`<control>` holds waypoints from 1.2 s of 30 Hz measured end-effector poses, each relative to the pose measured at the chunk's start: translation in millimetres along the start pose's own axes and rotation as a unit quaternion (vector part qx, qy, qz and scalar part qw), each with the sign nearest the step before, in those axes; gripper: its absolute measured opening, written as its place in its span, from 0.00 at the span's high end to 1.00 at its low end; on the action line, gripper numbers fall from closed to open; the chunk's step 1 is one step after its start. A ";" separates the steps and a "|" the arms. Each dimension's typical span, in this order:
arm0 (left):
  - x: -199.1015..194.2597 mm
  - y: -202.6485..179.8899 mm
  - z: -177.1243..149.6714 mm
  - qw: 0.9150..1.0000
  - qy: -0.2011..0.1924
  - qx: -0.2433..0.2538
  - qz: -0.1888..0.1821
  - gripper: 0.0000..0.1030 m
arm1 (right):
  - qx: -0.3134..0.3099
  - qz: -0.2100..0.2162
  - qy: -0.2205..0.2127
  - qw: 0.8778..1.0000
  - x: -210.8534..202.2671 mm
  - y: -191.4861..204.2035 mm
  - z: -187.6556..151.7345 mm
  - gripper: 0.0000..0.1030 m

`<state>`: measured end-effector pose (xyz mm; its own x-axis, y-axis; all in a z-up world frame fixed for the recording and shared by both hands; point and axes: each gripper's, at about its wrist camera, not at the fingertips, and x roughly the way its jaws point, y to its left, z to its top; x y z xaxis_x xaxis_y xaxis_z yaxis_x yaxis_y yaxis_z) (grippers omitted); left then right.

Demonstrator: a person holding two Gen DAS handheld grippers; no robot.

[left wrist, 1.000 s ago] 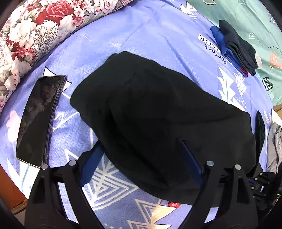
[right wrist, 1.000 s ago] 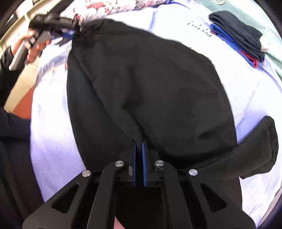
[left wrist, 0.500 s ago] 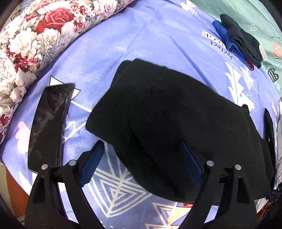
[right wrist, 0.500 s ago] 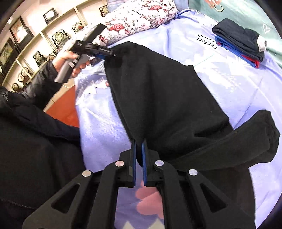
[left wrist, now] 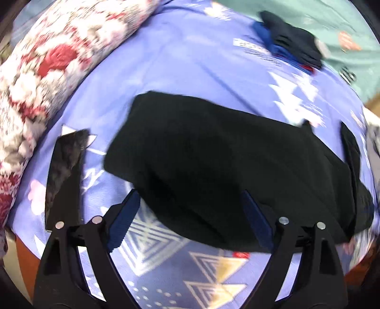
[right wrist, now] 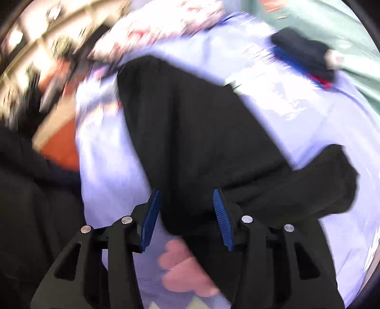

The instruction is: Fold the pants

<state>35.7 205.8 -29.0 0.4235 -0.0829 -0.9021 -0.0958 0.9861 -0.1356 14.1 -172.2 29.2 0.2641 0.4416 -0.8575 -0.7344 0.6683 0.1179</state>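
Left wrist view: taking the black pants (left wrist: 213, 161) as the landmark, a floral quilt (left wrist: 47, 71) bunches far to their left along the edge of the purple bedsheet (left wrist: 178, 59), and a dark phone (left wrist: 64, 176) lies flat on the sheet between the quilt and the pants, just apart from the cloth. The pants lie folded on the sheet. The left gripper (left wrist: 187, 218) hangs over their near edge with its blue pads spread wide and nothing pinched. Beyond the pants, up and to their right, sits a stack of folded dark and blue clothes (left wrist: 292, 45) by a green sheet (left wrist: 332, 19). In the blurred right wrist view, the right gripper (right wrist: 187, 216) has just been opening; its pads stand apart on either side of the pants' near edge (right wrist: 190, 142), not pressing it. One bunched pant leg (right wrist: 327, 180) trails off to the right.
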 end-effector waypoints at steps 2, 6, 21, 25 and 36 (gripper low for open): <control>-0.5 -11.8 -3.7 1.000 0.003 0.013 -0.010 0.11 | 0.063 -0.064 -0.035 0.995 -17.2 -38.3 7.6 0.46; 14.4 -34.6 -10.6 0.999 0.021 0.031 -0.024 0.11 | 0.208 -0.212 -0.027 0.955 -12.9 -115.6 18.7 0.45; 42.8 -48.9 -19.4 0.999 0.039 0.024 -0.024 0.04 | 0.349 -0.268 0.060 0.896 96.8 -207.3 57.5 0.90; 44.0 -45.7 -18.4 0.999 0.036 0.018 -0.032 0.03 | 0.388 -0.243 -0.009 0.889 51.3 -209.0 36.1 0.97; 55.7 -47.8 -17.9 0.999 0.040 0.027 -0.017 0.02 | 0.471 -0.270 -0.224 0.810 -150.9 -117.6 -136.4 0.97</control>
<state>47.8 151.5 -80.0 0.3526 -0.1258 -0.9273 -0.0328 0.9887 -0.1466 -24.7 -399.1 76.4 0.7423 -0.0345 -0.6692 0.3094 0.9035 0.2967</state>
